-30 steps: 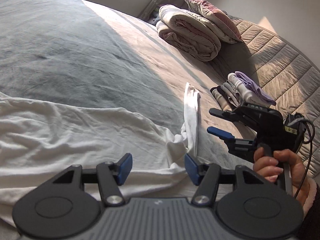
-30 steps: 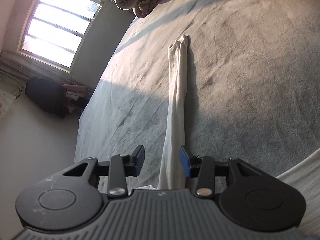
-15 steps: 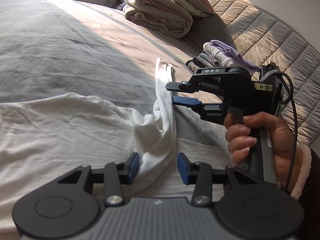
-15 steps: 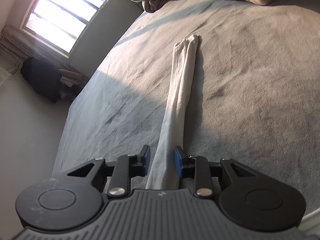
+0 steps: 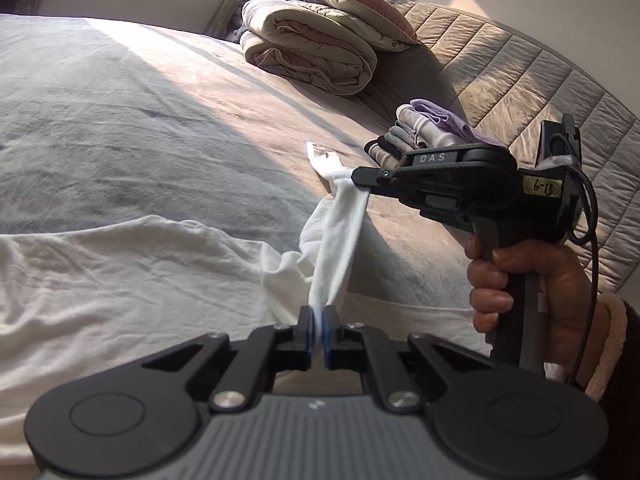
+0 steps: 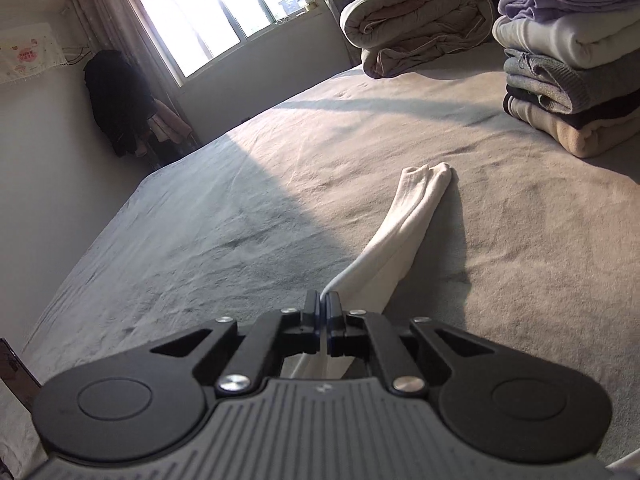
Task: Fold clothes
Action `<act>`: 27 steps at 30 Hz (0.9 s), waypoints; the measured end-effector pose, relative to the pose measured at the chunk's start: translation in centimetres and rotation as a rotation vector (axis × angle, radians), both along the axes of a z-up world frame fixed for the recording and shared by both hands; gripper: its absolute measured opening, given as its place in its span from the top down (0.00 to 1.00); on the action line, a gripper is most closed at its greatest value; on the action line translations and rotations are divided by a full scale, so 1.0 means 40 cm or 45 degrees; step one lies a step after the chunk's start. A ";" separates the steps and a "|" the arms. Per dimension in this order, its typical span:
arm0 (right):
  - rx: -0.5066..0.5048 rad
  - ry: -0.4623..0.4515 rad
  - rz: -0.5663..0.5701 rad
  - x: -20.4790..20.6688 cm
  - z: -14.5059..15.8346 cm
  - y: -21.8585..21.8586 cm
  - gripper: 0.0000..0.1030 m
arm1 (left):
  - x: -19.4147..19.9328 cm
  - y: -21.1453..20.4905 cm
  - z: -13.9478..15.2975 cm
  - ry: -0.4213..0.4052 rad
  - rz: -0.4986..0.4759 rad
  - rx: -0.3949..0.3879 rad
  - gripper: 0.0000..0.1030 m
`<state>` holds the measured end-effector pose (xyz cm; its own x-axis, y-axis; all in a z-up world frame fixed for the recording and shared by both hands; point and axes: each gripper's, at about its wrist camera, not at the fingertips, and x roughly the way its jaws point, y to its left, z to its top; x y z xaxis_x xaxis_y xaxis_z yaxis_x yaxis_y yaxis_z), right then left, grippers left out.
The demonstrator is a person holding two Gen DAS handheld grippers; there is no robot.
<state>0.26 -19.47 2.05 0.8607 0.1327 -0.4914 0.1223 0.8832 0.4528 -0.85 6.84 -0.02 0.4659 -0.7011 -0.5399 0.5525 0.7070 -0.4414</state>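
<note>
In the left wrist view, the left gripper (image 5: 316,330) sits at the bottom centre of the frame, its two blue pads pressed together on a bunched strip of the white garment (image 5: 120,276). That garment lies spread over the lower left of the frame on the grey bed (image 5: 132,128), and one sleeve (image 5: 340,220) rises from the pinch toward the centre. There the right gripper (image 5: 356,178) comes in from the right and clamps the same sleeve further along, so the cloth runs taut between the two grippers. One hand (image 5: 516,280) wraps the right gripper's handle at the right edge, with a pale fuzzy cuff at the wrist. The sleeve's end (image 5: 320,156) lies flat on the bed beyond. At upper centre sit one rolled duvet (image 5: 312,56) with one pillow (image 5: 352,4) on top; just right of centre stands one stack of folded clothes (image 5: 420,132) before the quilted headboard (image 5: 520,80).

In the right wrist view, the right gripper (image 6: 323,320) at bottom centre has its jaws closed on the sleeve (image 6: 400,236), which runs up and right to its cuff end resting on the bed (image 6: 200,240). The one stack of folded clothes (image 6: 568,80), about five pieces, fills the upper right, with the rolled duvet (image 6: 416,24) to its left. One window (image 6: 224,12) glows at upper centre, and dark clothing (image 6: 116,100) hangs at the left.
</note>
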 end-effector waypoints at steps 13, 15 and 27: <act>-0.078 0.083 -0.012 -0.135 0.046 -0.059 0.97 | -0.029 0.020 0.021 0.008 -0.128 -0.062 0.98; -0.093 0.178 -0.006 -0.142 0.026 -0.075 0.97 | -0.029 0.016 0.012 0.019 -0.145 -0.036 0.98; 0.069 0.315 -0.053 -0.086 -0.045 -0.147 0.45 | -0.023 -0.016 -0.023 0.042 -0.217 0.059 0.58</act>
<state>-3.19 -25.36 0.25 0.7205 0.1314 -0.6809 0.2711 0.8503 0.4510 -1.75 6.22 -0.94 0.3239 -0.7424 -0.5864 0.6519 0.6243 -0.4304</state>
